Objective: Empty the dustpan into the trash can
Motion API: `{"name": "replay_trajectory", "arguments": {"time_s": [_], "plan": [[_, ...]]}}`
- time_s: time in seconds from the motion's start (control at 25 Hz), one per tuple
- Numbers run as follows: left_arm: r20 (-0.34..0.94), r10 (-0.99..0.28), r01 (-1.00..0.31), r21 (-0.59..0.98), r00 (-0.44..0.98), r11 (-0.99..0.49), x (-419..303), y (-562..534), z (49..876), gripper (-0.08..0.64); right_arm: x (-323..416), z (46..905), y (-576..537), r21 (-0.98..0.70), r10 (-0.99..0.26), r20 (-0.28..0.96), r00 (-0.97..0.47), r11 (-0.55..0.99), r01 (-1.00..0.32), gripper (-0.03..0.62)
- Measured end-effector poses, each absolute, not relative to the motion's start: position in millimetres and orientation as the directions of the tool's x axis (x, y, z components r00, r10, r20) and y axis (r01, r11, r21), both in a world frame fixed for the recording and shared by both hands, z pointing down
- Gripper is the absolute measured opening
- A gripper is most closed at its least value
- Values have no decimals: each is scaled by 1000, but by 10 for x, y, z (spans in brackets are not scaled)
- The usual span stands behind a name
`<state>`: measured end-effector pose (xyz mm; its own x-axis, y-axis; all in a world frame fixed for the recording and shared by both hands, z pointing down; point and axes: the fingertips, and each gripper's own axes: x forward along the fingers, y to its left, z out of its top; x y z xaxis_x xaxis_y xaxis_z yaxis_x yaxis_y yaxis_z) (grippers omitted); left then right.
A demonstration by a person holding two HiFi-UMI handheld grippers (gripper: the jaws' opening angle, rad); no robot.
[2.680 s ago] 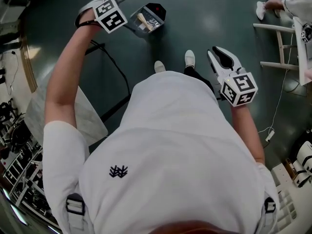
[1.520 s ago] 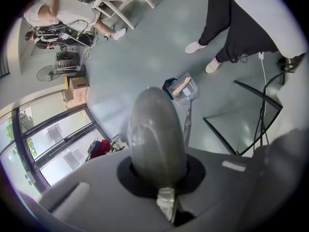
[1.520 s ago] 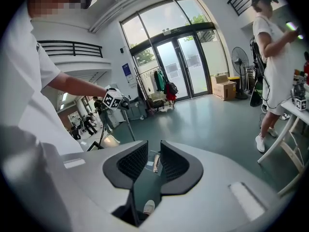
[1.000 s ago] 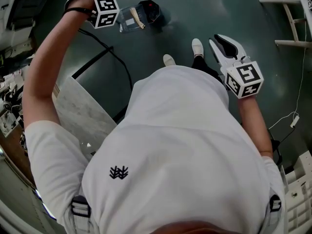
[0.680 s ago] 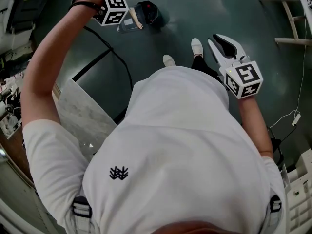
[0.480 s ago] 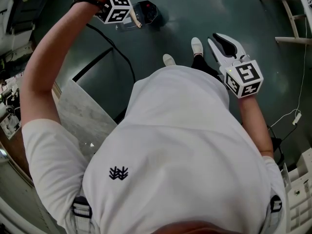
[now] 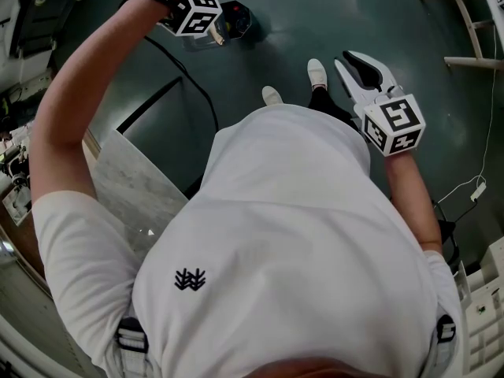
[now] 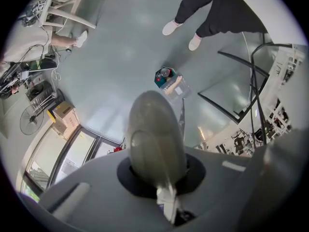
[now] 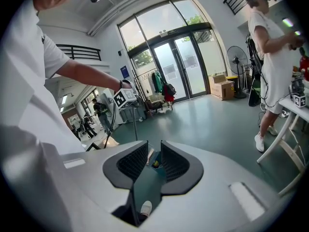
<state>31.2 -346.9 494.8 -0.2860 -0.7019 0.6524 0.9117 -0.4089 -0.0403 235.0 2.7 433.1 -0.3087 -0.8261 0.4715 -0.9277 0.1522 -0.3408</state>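
The dustpan (image 8: 176, 90), clear-walled with a pale wood-coloured piece (image 8: 172, 85) in it, hangs low over the green floor (image 8: 125, 47) right against the trash can (image 8: 163, 74); whether the two touch cannot be told. The left gripper view shows this from above: the can's open top, something round inside it, and the thin handle (image 8: 182, 120) running up from the pan toward the camera. The left gripper (image 8: 155, 129) has its fingers pressed together on the top of that handle. In the head view the marker cube (image 7: 201, 8) covers most of the pan, so only an edge of it and the pale piece show beside the dark can near the picture's top, well ahead of the person's white shoes (image 7: 316, 72). The right gripper (image 9: 154, 151) is held out at the person's right side, well apart from the pan. Its own view shows the fingers spread with nothing between them — only the floor, the distant pan and can, and a shoe tip seen through the gap. That view alone takes in the raised left arm (image 9: 91, 76) side-on with the handle dropping from the gripper, plus glass doors (image 9: 181, 64), a fan (image 9: 237, 57), and another person (image 9: 270, 57) standing by a white table (image 9: 297, 108).
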Motion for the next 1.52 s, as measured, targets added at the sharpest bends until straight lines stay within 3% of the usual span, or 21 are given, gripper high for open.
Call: {"name": "replay_trajectory", "arguments": {"time_s": [1.16,1.52], "plan": [[577,-692,891,162,-434,-424,1102,-3220,5187,55,2932,4495,256,-390,-844,468,-262,69,-918,74],[583,-670,876,180,-461,-447,1032,-3172,5232,55,3018,4530,234,-398,-841,467,-274,76,-914,74]]}}
